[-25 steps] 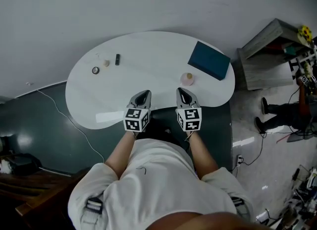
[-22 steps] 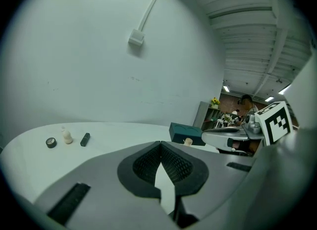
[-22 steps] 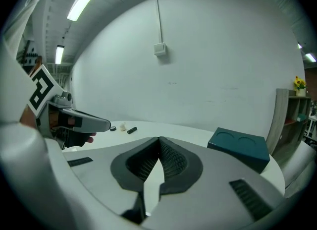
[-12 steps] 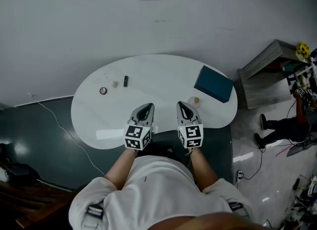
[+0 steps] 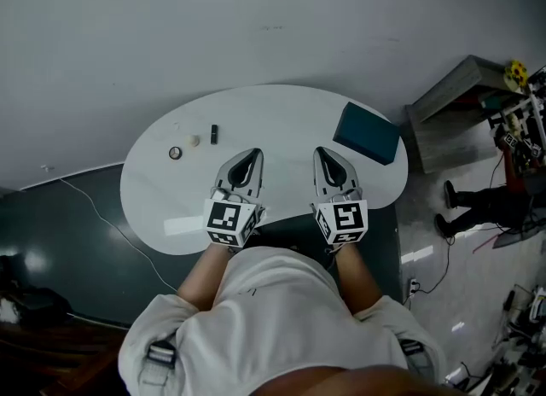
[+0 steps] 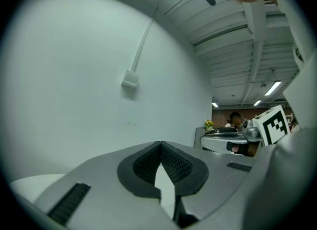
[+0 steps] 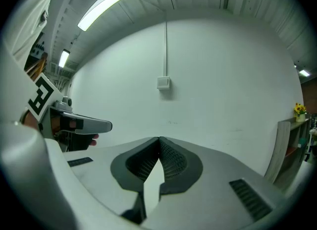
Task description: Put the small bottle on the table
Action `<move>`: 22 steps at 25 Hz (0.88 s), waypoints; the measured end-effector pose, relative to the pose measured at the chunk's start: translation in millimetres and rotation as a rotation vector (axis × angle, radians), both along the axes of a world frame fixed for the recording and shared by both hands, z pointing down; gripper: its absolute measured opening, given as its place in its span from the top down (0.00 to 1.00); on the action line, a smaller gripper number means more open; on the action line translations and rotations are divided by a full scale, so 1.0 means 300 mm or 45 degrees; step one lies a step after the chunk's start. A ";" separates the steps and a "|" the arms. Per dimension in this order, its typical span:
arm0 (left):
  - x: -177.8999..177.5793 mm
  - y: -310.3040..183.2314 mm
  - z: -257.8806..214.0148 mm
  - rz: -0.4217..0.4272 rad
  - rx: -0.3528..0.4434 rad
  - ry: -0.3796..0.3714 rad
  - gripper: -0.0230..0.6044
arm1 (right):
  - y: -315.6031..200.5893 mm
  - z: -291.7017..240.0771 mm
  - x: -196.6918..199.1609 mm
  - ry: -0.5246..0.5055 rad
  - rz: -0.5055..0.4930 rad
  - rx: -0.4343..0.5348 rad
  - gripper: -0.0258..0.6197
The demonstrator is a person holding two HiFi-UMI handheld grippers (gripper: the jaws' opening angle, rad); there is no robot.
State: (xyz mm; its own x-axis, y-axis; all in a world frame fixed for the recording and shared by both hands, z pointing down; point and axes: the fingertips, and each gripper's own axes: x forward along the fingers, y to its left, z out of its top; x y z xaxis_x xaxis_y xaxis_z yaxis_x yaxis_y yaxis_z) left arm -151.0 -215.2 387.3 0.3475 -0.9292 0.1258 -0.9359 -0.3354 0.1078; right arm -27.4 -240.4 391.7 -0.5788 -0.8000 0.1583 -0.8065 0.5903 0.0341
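The white oval table [image 5: 273,117] lies below me in the head view. My left gripper [image 5: 253,156] and right gripper [image 5: 324,154] hover side by side over its near edge, both shut with nothing between the pads. No small bottle shows in any view; the spot beside the right gripper is covered by that gripper. In the left gripper view the shut jaws [image 6: 160,143] point at the bare white wall, with the right gripper [image 6: 237,142] off to the side. The right gripper view shows its closed jaws [image 7: 159,139] and the left gripper [image 7: 74,124] at the left.
A dark teal box [image 5: 367,133] lies on the table's right end. At the far left sit a small round ring-like object [image 5: 175,153], a cream bit [image 5: 194,141] and a small black piece [image 5: 214,134]. A grey shelf [image 5: 456,108] stands to the right; a cable [image 5: 102,215] runs across the floor.
Both grippers have risen and tilted up toward the wall. The small pinkish bottle seen beside the right gripper earlier is no longer visible.
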 end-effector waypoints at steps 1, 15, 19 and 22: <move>0.001 -0.007 -0.012 0.005 0.011 -0.002 0.94 | 0.002 -0.013 0.004 -0.003 0.009 0.009 0.96; 0.058 -0.082 -0.080 0.059 0.106 -0.011 0.94 | -0.039 -0.086 0.035 0.007 0.078 0.074 0.96; 0.069 -0.082 -0.080 0.072 0.106 -0.015 0.94 | -0.035 -0.089 0.037 0.010 0.090 0.072 0.96; 0.074 -0.081 -0.077 0.087 0.102 -0.015 0.94 | -0.034 -0.096 0.041 0.009 0.107 0.077 0.96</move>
